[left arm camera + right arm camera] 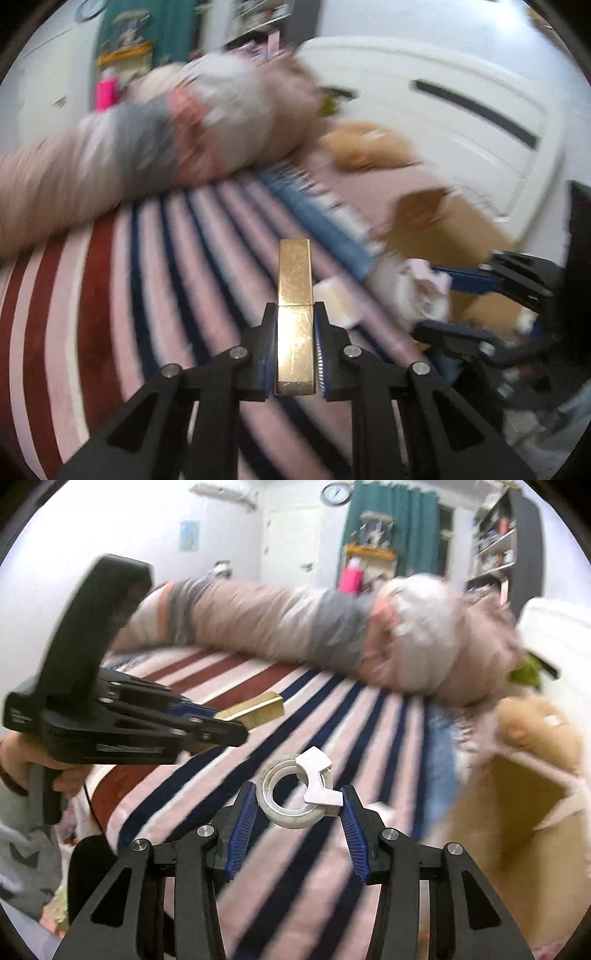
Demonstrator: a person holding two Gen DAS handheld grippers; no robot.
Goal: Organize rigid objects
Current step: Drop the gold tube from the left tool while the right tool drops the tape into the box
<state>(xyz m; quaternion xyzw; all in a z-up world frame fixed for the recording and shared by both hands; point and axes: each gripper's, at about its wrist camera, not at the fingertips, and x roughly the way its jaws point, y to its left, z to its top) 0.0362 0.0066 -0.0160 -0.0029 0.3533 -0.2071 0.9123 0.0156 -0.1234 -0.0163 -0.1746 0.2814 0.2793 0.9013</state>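
Motion blur smears the long pinkish-grey bundle point(177, 125) on the bed and the tan soft thing point(532, 738), so neither can be identified. The gold bar's point(295, 317) near end is hidden between the left tool's point(295, 347) jaws.

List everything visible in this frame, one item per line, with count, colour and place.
Gold box: one, shiny gold, clamped in the left gripper above the bedspread.
Tape roll: one, clear with a white dispenser, between the right gripper's fingers.
Bedspread: one, pink with red and navy stripes, covering the bed.
Bolster pillow: one, beige and grey, along the far edge of the bed.
Cardboard box: one, brown, on the bed at right.
Plush toy: one, tan, behind the cardboard box.
Pink bottle: one, bright pink, beyond the pillow.
Wall clock: one, grey-rimmed, high on the wall.
Curtain: one, teal, far wall.
Left gripper: black, blue pads, shut.
Right gripper: black, blue pads, around the tape roll.
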